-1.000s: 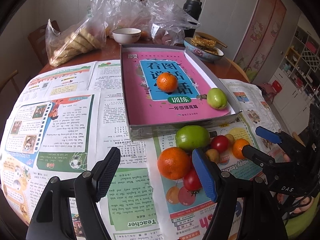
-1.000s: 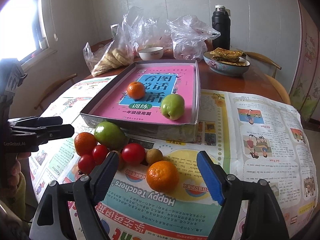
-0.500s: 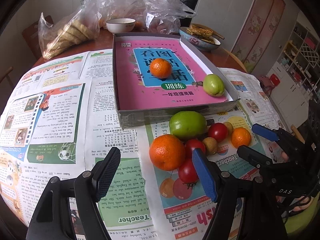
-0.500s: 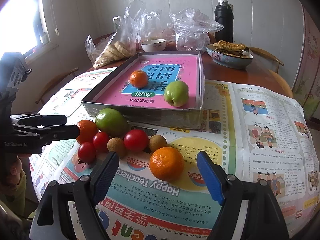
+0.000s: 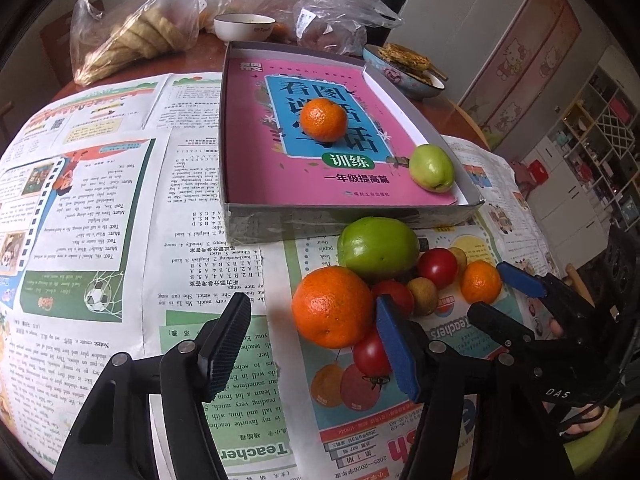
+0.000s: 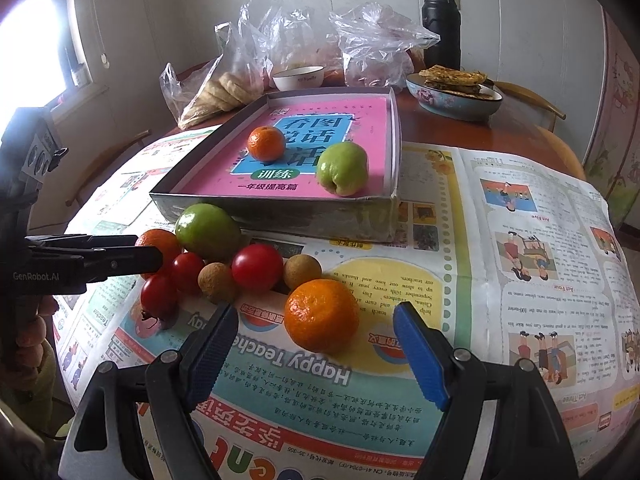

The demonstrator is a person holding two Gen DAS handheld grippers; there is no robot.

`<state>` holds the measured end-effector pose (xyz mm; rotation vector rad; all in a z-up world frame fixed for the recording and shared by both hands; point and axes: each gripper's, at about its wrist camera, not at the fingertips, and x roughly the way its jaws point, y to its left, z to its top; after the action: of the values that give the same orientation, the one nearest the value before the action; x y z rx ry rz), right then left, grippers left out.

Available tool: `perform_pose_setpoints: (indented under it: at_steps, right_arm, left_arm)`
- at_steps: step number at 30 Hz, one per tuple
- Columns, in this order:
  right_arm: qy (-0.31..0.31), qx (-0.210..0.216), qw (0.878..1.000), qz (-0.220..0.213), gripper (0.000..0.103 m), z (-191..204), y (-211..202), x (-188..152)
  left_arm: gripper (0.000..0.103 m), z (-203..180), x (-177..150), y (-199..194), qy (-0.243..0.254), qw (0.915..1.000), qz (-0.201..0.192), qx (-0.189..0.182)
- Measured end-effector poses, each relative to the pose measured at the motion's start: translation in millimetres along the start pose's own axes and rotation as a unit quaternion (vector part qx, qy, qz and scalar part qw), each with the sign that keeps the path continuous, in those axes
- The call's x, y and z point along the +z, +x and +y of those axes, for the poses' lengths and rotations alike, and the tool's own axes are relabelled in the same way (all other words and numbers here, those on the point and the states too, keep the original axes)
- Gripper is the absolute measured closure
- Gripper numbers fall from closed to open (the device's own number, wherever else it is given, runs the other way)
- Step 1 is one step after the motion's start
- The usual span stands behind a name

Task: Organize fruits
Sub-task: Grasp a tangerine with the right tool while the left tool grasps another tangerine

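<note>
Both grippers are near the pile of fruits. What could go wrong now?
The left gripper, jaws just closing around the large orange, may bump the tomatoes touching it and roll them away. The right gripper is open before another orange; the two grippers could collide.

Both cameras ride on your tools, looking forward and down at the tabletop [image 5: 248, 40] from close by; both show the fruit pile [image 5: 376, 280] and box [image 6: 280, 216].

Round orange tangerine [image 5: 323, 119] and pale green fruit [image 5: 431, 167] on a pink book cover [image 5: 312, 176] with blue panel; glossy red tomatoes [image 6: 256, 267]; colourfully printed newspaper [image 5: 120, 216].
</note>
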<state>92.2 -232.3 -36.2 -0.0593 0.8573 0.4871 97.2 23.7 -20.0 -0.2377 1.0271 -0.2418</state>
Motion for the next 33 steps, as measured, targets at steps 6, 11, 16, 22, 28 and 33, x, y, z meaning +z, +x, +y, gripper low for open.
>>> perform_pose_setpoints:
  at_steps: [6, 11, 16, 22, 28, 33]
  right_arm:
    - [-0.006, -0.003, 1.0, 0.003, 0.036, -0.4, 4.7, -1.2]
    - [-0.011, -0.006, 1.0, 0.003, 0.05, -1.2, 8.1, -2.2]
    - [-0.011, -0.008, 1.0, 0.001, 0.056, -3.2, 10.7, -1.9]
    - [-0.01, -0.006, 1.0, -0.001, 0.06, -3.2, 11.9, -1.0]
    - [-0.011, -0.002, 1.0, -0.002, 0.064, -2.0, 12.1, -1.3]
    - [-0.01, -0.001, 1.0, -0.002, 0.064, -2.1, 11.7, -1.2]
  left_arm:
    - [0.038, 1.3, -0.2, 5.1, -0.004, 0.9999, 0.006, -0.007]
    - [0.038, 0.8, 0.2, 9.5, -0.005, 0.9999, 0.008, -0.007]
    - [0.039, 0.8, 2.3, 11.6, -0.004, 0.9999, 0.005, -0.008]
    - [0.039, 3.3, 3.3, 11.5, -0.004, 0.9999, 0.002, -0.014]
    - [0.047, 5.0, 3.0, 12.0, -0.005, 0.9994, 0.004, -0.034]
    - [0.052, 6.1, 3.2, 11.6, -0.004, 0.9991, 0.004, -0.042]
